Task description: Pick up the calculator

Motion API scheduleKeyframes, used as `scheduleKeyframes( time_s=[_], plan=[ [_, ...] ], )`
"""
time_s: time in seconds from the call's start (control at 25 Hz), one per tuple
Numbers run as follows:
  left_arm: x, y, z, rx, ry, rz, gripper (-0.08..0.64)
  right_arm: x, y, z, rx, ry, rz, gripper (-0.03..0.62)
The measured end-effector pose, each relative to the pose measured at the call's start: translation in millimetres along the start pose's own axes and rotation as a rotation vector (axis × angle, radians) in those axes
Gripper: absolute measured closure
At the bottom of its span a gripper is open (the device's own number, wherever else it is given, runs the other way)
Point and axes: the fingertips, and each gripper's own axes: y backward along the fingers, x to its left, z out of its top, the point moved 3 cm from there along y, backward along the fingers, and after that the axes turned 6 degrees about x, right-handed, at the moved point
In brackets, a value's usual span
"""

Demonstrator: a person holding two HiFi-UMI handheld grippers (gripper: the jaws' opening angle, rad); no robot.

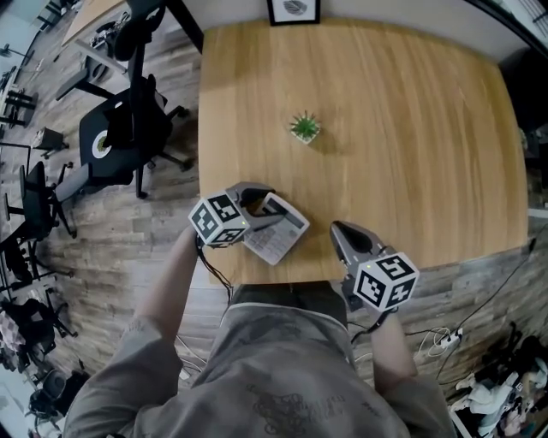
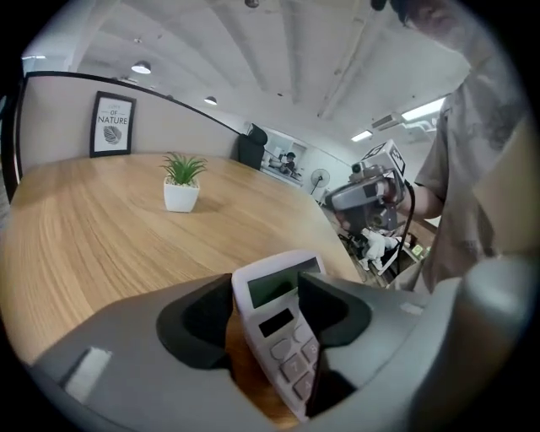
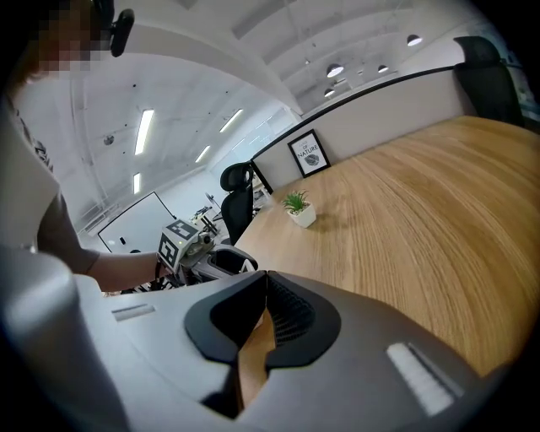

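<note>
While the left gripper point(image 1: 261, 205) point(image 2: 266, 287) stands w/ its jaws wide apart, the white rectangular plastic calculator point(image 1: 276, 229) point(image 2: 278, 316) lies flat btwn them on the light wooden table point(image 1: 411, 128) point(image 2: 84, 228) point(image 3: 422, 219). It sits at the table's near edge, nearer the person than the small green potted plant in a white pot point(image 1: 305, 128) point(image 2: 182, 181) point(image 3: 299, 208) and slightly left of it in the head view. In the left gripper view a strip of wood shows btwn the calculator and one pad, so no squeeze yet. The other pad covers part of the key rows, and the gripper body hides the calculator's lower end. The right gripper point(image 1: 341, 233) point(image 3: 266, 283) has its jaws closed tip to tip w/ nothing in them. It is nearer the person than the plant, slightly right of it, and apart from the calculator. Beyond the plant, at the far edge, a black-framed print point(image 1: 294, 10) point(image 2: 112, 125) point(image 3: 309, 153) reads "OF NATURE" in the left gripper view. Any line above that is too small to read, and the head view cuts off the frame's top. The calculator display is blank and its key print is too small to read. The person's grey shirt point(image 1: 282, 368) carries a faint design, illegible. A black office chair point(image 1: 124, 128) stands off the table, left of the plant in the head view.
</note>
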Motion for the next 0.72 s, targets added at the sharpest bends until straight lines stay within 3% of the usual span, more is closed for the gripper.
scheduleKeyframes(
  time_s=[0.28,0.56,0.72],
  plan=[
    [-14.4,-1.5,5.1,-0.012,0.002,-0.181,0.422,12.7,-7.7,-2.2,-0.025,-0.057,0.029,0.581],
    [-31.4,14.7,15.8,-0.067,0.055,-0.208,0.486,17.3,2.9,5.4,-0.035,-0.078,-0.001,0.581],
    [-47.0,26.8,26.5,-0.1,0.062,-0.173,0.5,26.9,15.3,15.1,-0.057,-0.084,-0.012,0.581]
  ],
)
